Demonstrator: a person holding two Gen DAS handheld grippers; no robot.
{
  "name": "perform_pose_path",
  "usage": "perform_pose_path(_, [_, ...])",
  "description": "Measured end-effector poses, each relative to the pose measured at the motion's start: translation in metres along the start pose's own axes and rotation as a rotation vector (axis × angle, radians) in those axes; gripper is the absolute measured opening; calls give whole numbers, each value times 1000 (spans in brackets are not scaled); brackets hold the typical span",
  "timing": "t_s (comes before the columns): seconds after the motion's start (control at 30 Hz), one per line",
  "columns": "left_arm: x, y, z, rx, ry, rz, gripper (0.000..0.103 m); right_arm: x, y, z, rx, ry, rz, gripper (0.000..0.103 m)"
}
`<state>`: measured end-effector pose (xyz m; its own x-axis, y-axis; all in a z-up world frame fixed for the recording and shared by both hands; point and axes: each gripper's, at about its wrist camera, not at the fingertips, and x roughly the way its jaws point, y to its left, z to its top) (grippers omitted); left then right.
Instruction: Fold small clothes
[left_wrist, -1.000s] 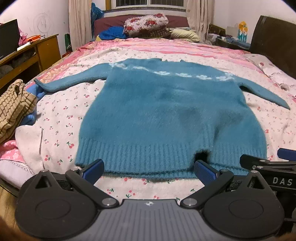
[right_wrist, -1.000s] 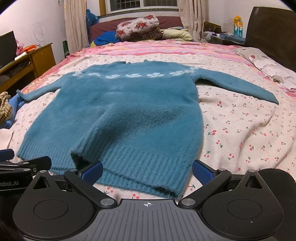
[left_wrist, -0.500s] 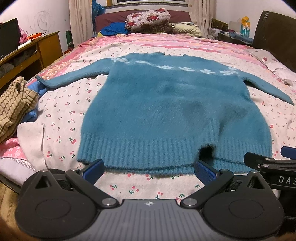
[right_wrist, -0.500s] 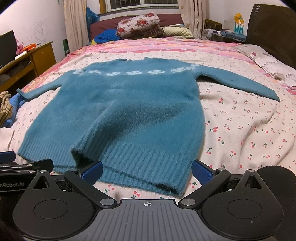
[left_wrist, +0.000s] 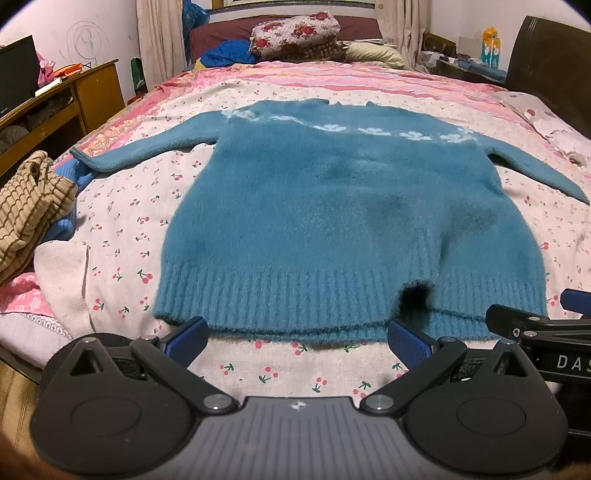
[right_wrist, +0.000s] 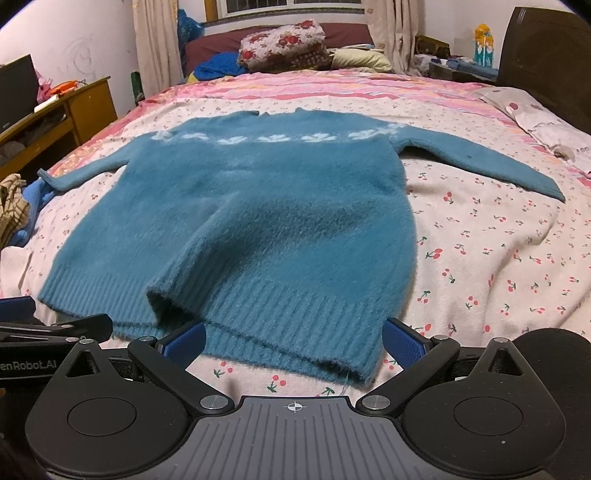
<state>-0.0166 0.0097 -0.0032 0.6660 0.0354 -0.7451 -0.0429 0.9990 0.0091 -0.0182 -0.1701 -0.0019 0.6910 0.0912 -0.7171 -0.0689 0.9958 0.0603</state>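
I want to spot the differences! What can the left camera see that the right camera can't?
Only the left wrist view shows the whole striped brown garment piled at the bed's left edge, and the right gripper poking in. Only the right wrist view shows the window and the left gripper. Both show the teal sweater spread flat on the cherry-print sheet, with open jaws before its hem.

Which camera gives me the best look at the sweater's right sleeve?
The right wrist view: the sweater's right sleeve lies fully in frame, from shoulder to cuff. In the left wrist view the same sleeve runs to the picture's distorted right edge, so it looks squeezed.
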Motion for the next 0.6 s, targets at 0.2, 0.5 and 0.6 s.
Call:
perform_pose_path(0.2, [1, 1, 1, 5, 4, 6, 103, 1, 0, -1, 0, 4, 1, 101])
perform_pose_path(0.5, [1, 3, 0, 4, 7, 8, 103, 2, 4, 0, -7, 8, 2, 101])
perform_pose_path(0.6, [0, 1, 1, 14, 0, 7, 103, 1, 3, 0, -5, 4, 2, 100])
